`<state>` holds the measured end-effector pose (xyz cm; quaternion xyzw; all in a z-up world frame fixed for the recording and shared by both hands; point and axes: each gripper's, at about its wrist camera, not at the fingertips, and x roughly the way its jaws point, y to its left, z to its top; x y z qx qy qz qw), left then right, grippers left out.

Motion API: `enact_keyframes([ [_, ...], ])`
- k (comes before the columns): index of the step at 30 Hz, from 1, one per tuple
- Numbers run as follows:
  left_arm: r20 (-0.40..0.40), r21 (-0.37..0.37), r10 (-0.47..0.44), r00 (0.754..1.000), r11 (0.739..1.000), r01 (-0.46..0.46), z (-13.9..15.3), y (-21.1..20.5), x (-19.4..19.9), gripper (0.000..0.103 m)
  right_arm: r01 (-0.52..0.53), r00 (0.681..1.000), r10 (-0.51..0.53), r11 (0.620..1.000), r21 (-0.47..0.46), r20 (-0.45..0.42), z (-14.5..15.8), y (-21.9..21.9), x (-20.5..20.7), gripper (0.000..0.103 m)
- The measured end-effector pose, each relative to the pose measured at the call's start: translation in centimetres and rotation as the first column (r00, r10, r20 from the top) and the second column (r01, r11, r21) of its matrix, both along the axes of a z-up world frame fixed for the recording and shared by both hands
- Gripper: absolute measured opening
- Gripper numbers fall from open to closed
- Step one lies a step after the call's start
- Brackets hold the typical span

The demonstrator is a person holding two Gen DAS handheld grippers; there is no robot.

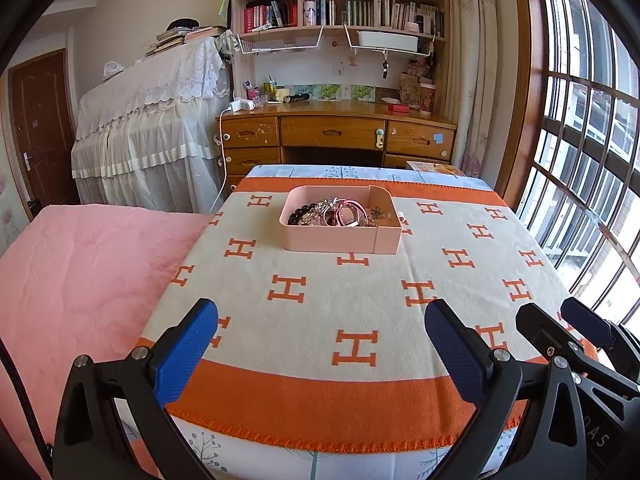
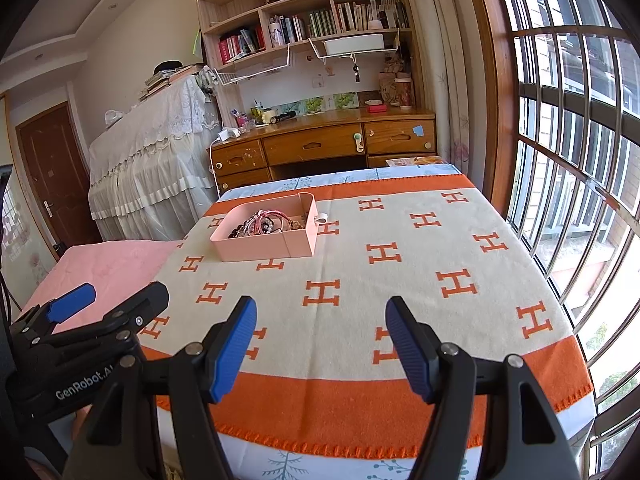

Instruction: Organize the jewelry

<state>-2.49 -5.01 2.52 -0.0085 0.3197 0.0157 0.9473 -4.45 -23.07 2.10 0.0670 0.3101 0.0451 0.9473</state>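
A pink organizer box point(image 1: 340, 220) is seen in the upper middle of the left wrist view, resting on an orange-and-cream blanket point(image 1: 360, 300) that covers the counter. In its larger compartment a tangle of jewelry point(image 1: 328, 214) is heaped: dark beads, pink bangles and silvery pieces. A few small items lie in the narrow compartment at its right end (what they are cannot be made out). No jewelry is visible on the blanket outside the box.

The left gripper point(image 1: 320, 340) and the right gripper point(image 2: 320, 344) are both held low in the frame, well apart from the box, with jaws spread wide and nothing between them.

The scene fits two stages alike: pieces gathered but unsorted, or the gathering completed. Which step is in hand cannot be settled, so no particular move is called for with confidence.
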Motion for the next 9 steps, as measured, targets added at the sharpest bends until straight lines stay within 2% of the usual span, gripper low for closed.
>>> enact_keyframes([
  [9,0.001,0.005,0.003,1.000,1.000,-0.003,0.18,0.01,0.01,0.102,0.001,1.000,-0.001,1.000,0.000,-0.002,-0.02,-0.02,0.01,0.068],
])
